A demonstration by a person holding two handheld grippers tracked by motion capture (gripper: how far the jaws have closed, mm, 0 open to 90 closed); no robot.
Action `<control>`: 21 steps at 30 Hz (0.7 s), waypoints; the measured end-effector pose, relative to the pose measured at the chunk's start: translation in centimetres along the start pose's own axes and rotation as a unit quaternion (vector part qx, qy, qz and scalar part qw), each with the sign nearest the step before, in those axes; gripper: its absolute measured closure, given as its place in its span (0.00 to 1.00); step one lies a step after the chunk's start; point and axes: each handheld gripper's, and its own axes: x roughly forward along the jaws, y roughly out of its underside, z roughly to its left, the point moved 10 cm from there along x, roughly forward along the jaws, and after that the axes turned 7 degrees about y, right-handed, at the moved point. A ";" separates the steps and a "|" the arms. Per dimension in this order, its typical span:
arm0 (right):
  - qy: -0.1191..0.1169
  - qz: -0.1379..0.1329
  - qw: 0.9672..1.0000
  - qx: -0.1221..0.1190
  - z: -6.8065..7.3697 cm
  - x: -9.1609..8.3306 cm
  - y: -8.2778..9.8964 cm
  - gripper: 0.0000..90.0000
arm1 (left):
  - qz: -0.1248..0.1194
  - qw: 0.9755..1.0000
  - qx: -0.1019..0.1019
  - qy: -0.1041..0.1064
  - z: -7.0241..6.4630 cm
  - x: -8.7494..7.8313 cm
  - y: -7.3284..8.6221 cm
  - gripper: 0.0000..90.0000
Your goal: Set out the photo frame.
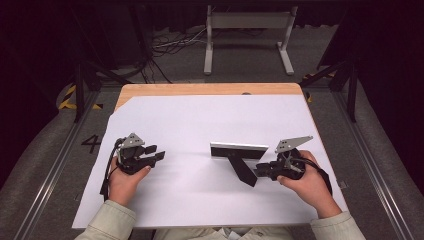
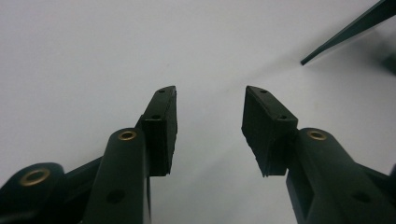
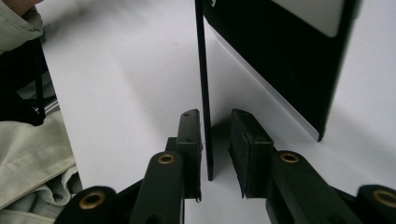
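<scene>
Right now, from the high view, I hold a claw in each hand over a white sheet [image 1: 200,200] that covers most of a wooden table [image 1: 210,89]; my left claw [image 1: 159,152] lies near the sheet's left side, pointing right, jaws parted with nothing between them; my right claw [image 1: 260,170] is at the right, pointing left, its tips at the lower end of a black panel [image 1: 242,168]; that panel slants away from a long black and white strip [image 1: 239,150] that stands on edge near the middle of the sheet, and the two seem joined into one stand, though I cannot tell how; my pale sleeves [image 1: 107,225] come in from the bottom edge.

From the left gripper view, my left claw [image 2: 210,126] is wide open over bare white sheet [image 2: 93,56]; one thin dark edge of the panel [image 2: 345,32] crosses the top right corner, well apart from the jaws.

From the right gripper view, my right claw [image 3: 215,149] has the thin black panel [image 3: 203,93] standing edge-on between its jaws; the left jaw sits just beside it, perhaps touching, while a small gap remains on the right side, so the claw is not clamped on it; the black and white strip [image 3: 280,51] rises behind at the upper right, and my sleeve [image 3: 28,154] shows at the left.
</scene>
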 end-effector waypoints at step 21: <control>0.036 -0.018 0.999 0.000 -2.2 -2.7 0.6 0.89 | -0.036 0.998 0.030 0.048 -2.7 1.2 -3.1 0.75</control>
